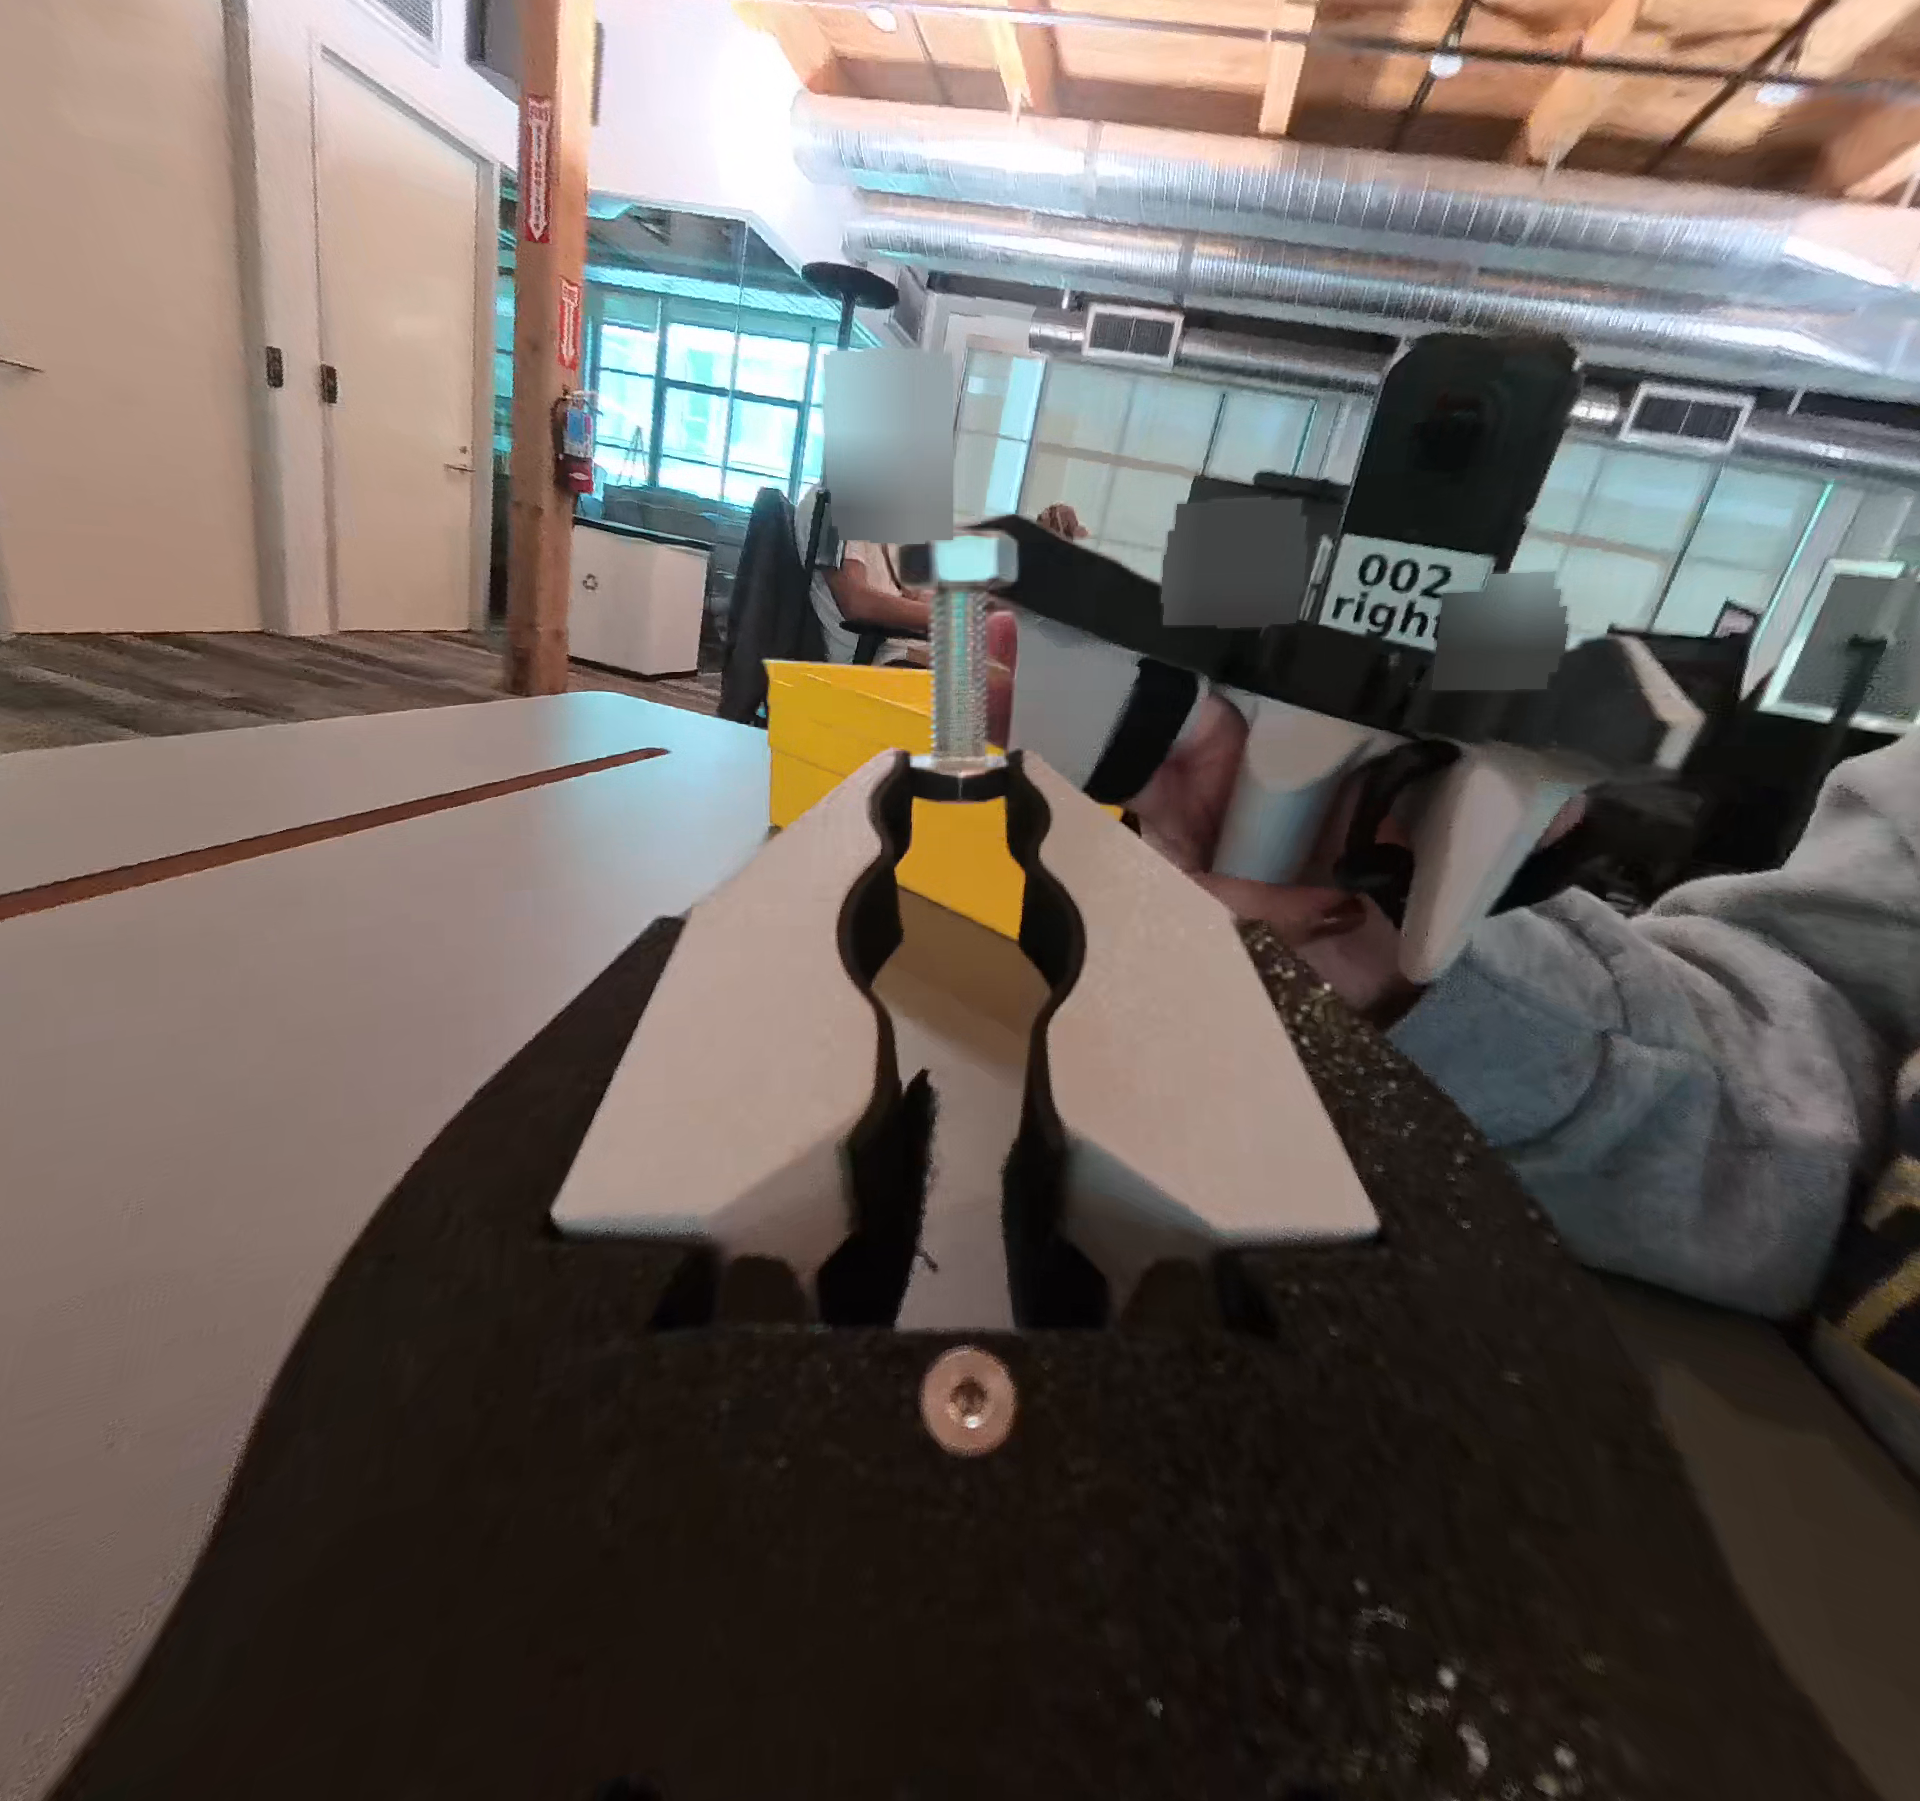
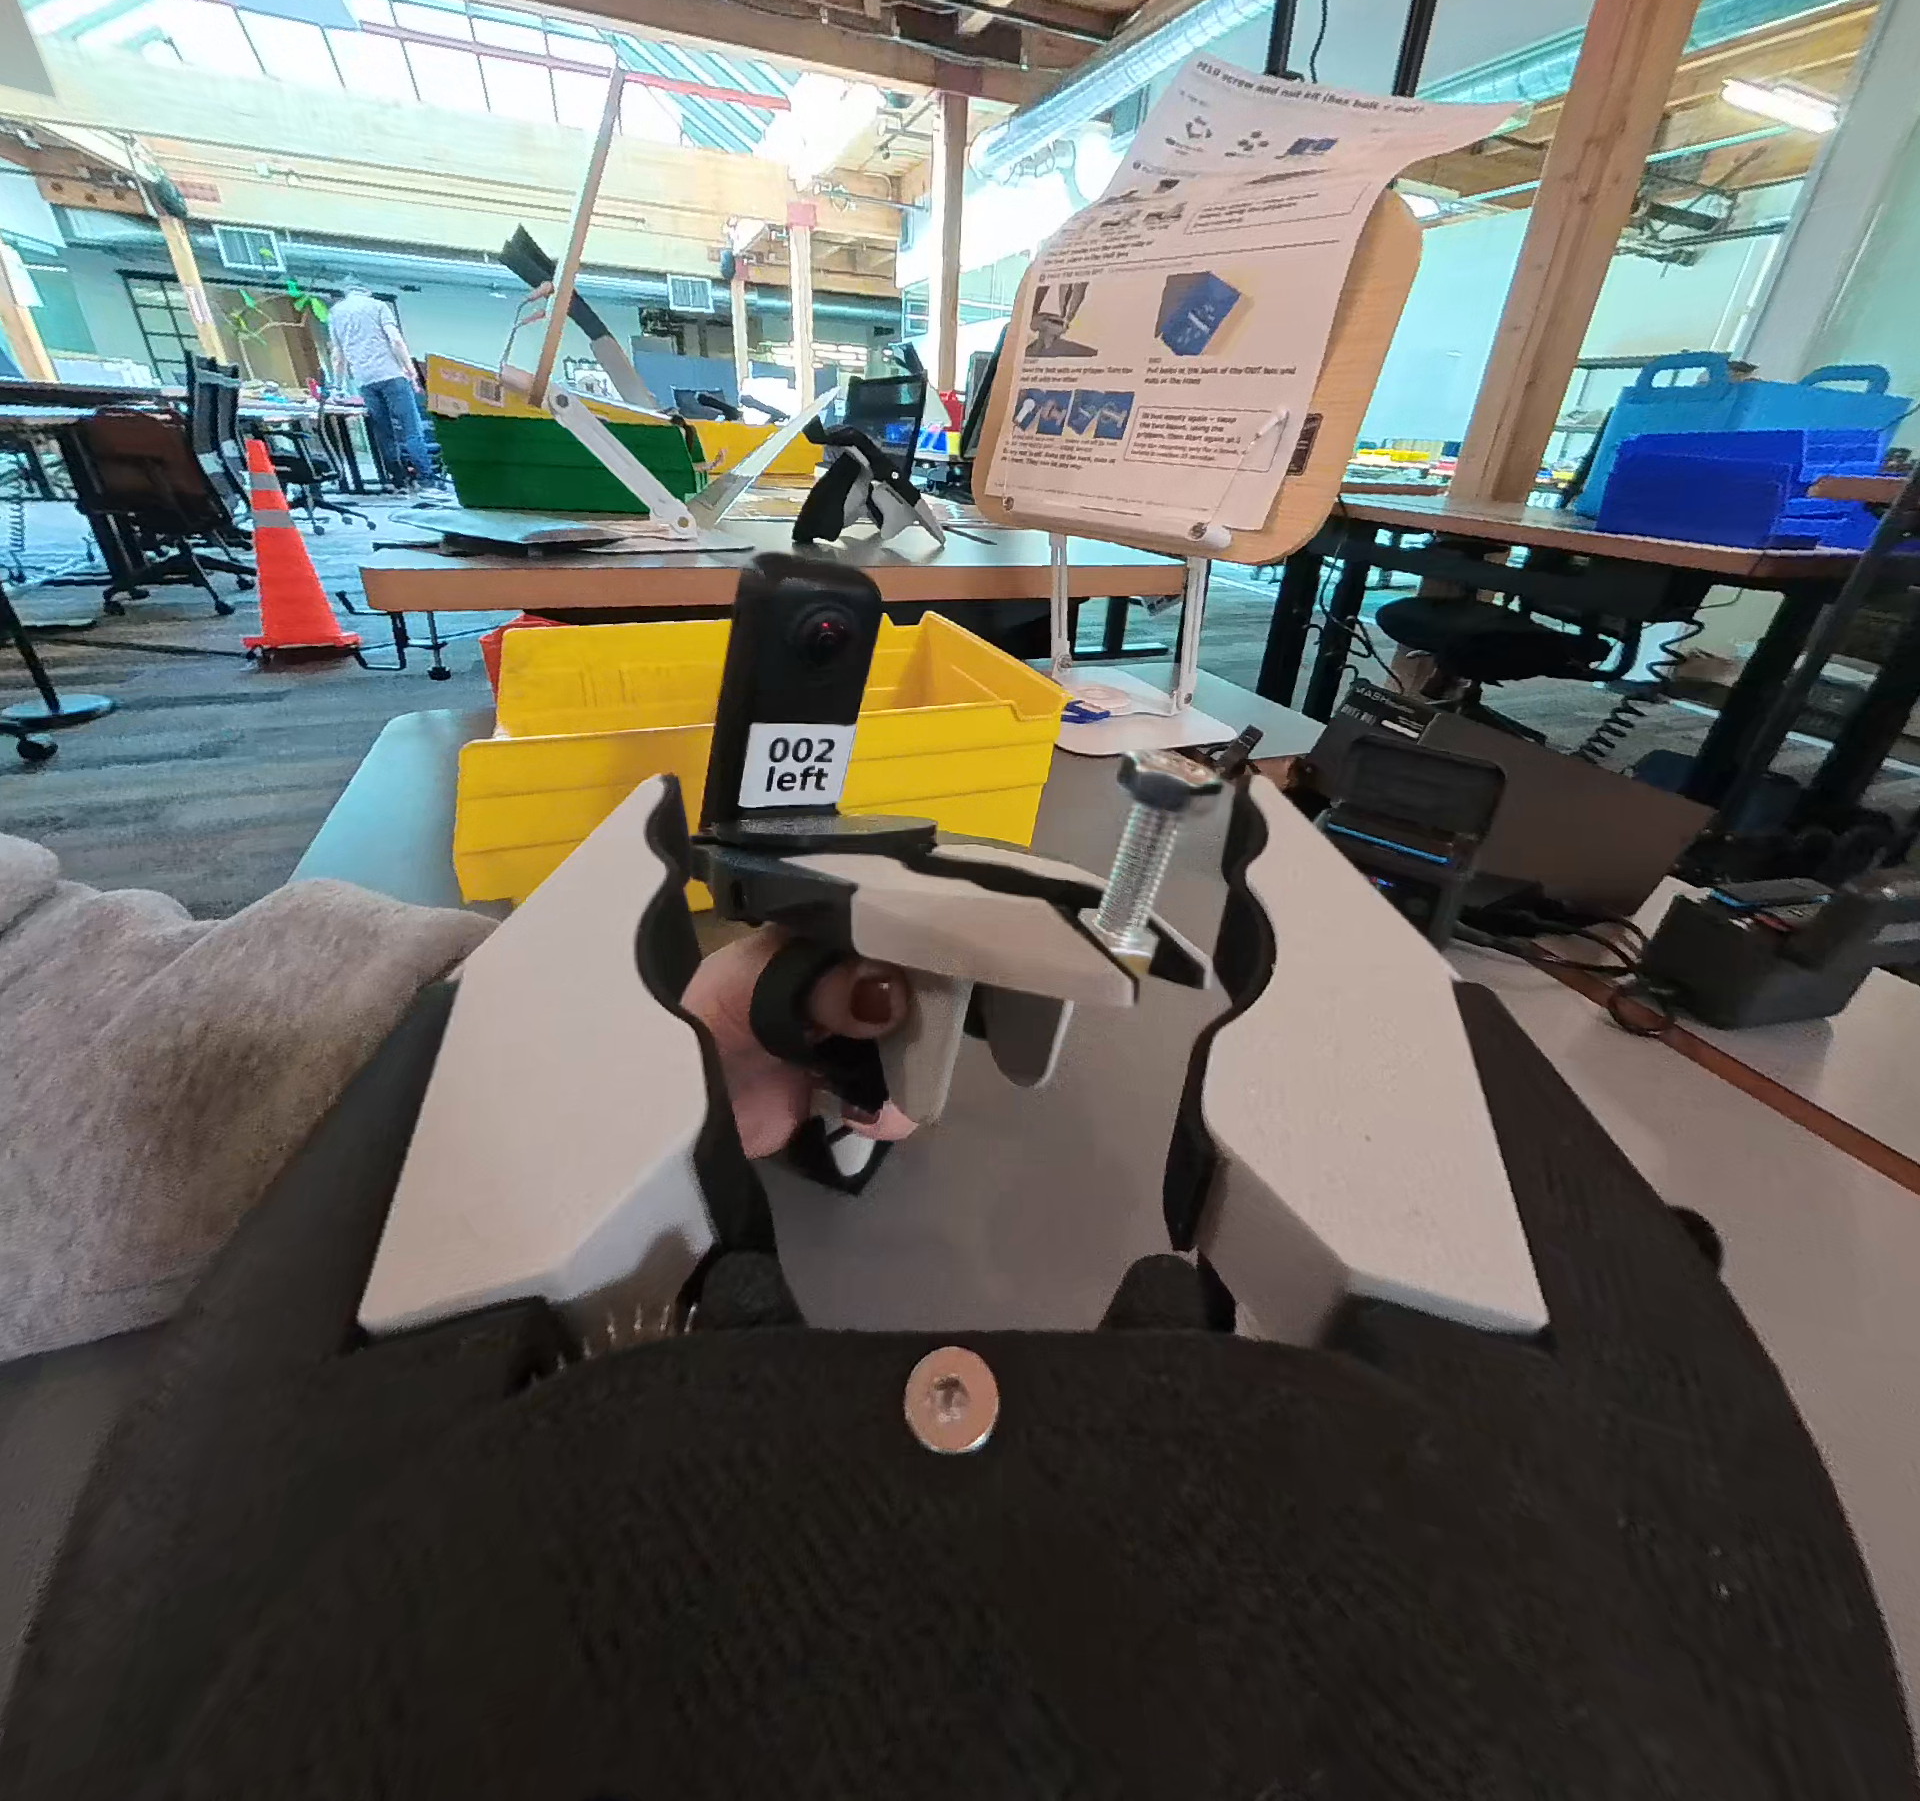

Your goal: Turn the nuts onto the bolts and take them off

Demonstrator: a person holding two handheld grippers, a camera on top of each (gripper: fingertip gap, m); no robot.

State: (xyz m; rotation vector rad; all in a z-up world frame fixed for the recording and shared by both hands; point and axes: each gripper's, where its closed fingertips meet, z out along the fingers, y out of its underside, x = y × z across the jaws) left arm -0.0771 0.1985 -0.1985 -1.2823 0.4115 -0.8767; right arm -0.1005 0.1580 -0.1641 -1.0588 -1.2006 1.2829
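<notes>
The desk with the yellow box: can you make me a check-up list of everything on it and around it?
Surface: pale grey tabletop with a dark seam.
Job's things: silver threaded bolt, head up; silver hex nut at its lower end.
Clutter: yellow plastic bin, black electronic boxes, wooden stand holding a printed sheet.
Grippers: left gripper shut on the nut; right gripper open around the bolt, not touching.
Cables: black cables by the boxes.
Surroundings: office desks, chairs, orange cone, people farther off.
</notes>
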